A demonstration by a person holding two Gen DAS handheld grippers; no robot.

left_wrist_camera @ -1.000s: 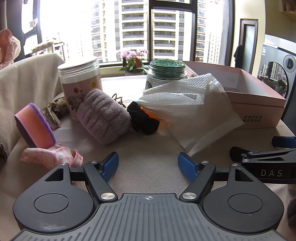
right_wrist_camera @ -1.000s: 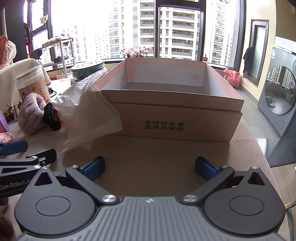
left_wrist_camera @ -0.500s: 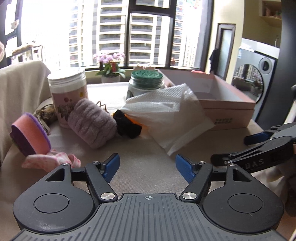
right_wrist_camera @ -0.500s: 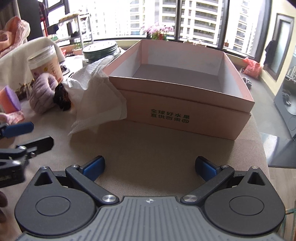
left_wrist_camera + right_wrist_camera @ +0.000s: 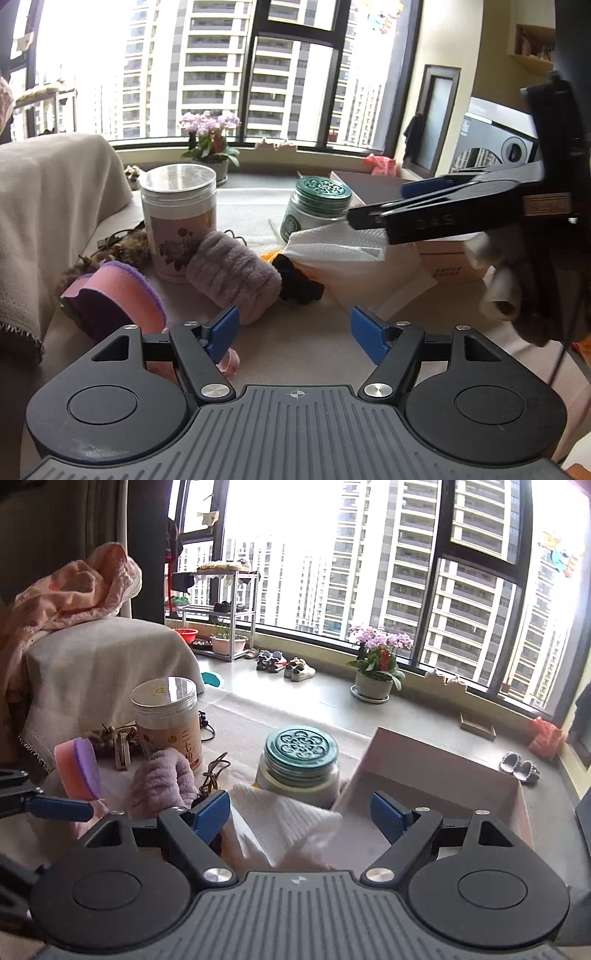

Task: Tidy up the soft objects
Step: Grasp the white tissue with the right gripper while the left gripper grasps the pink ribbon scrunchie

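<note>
On the table (image 5: 314, 354), near its left edge, you have the soft things in one cluster: one pink-and-purple sponge (image 5: 122, 291), one lilac fuzzy band (image 5: 236, 275), one pink gingham cloth (image 5: 229, 363) mostly hidden behind your left gripper's finger, one black fabric piece (image 5: 299, 284), something orange (image 5: 273, 255) barely showing under it, and one white paper towel (image 5: 354, 258) draped against the box.

Hard items: two jars. One tall clear-lidded jar (image 5: 179, 221) with a flower print; the right wrist view shows Chinese characters on it (image 5: 168, 723), too small to read for certain. One squat jar with a green patterned lid (image 5: 317, 210). One pink cardboard box (image 5: 436, 786) stands open toward the right edge, with dark print on its front wall, unreadable here.

Your left gripper (image 5: 293, 332) stands released, blue pads wide apart over bare table, nothing between them.

Your right gripper (image 5: 299, 814) is closing, pads not pressing anything; the paper towel lies below and between them, contact not clear. From the left wrist view it crosses above the towel and its side reads "DAS", blurred.

One potted pink-flowered plant (image 5: 376, 664) sits on the windowsill.
</note>
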